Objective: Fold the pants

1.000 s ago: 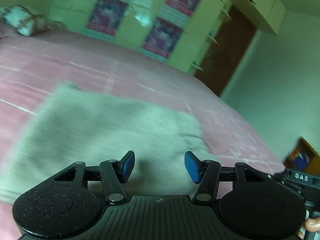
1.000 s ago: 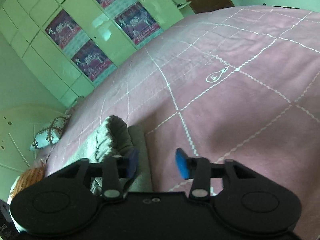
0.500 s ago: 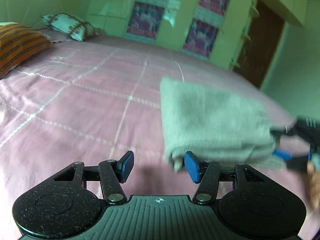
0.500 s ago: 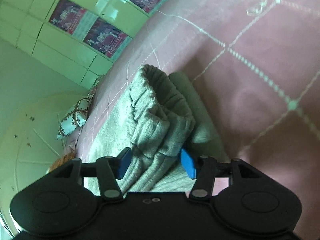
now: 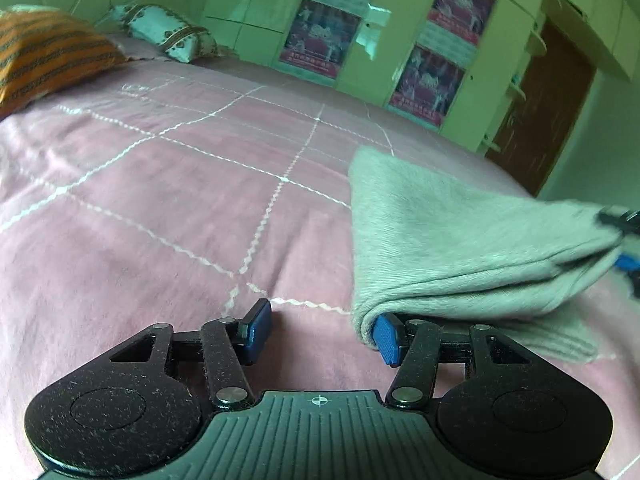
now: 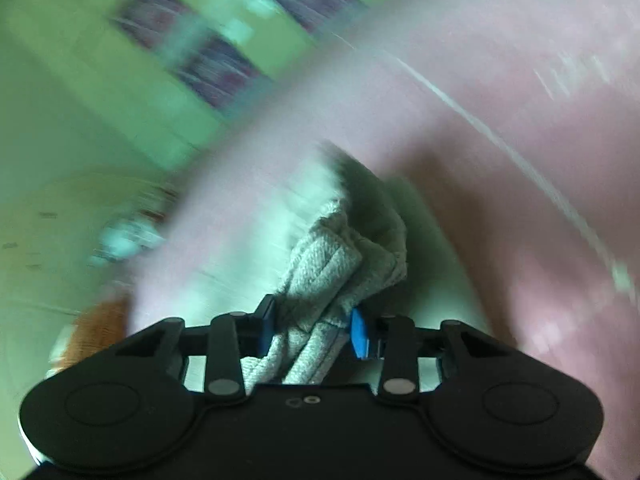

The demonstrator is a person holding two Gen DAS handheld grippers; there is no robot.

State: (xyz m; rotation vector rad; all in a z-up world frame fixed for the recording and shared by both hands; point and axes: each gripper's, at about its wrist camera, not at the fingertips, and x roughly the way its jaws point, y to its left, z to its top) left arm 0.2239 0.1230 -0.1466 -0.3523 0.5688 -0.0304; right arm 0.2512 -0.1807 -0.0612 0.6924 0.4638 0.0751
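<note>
Under my rig lies a pink quilted bedspread with white stitched grid lines [image 5: 168, 208]. On it – the folded grey knit pants [image 5: 452, 240], right of my left gripper [image 5: 320, 332], whose blue pads stand apart. My right gripper [image 6: 314, 330] is clamped on the bunched pants – view blurred. I can read no writing.

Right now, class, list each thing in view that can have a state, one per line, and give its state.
Pants: folded, one end lifted off the bed.
Left gripper: open, holding nothing, right finger tucked under the pants' corner.
Right gripper: shut on the pants' bunched end.
Bedcover: spread flat.
Door: looks closed.
Pillows: lying at the head of the bed.
</note>
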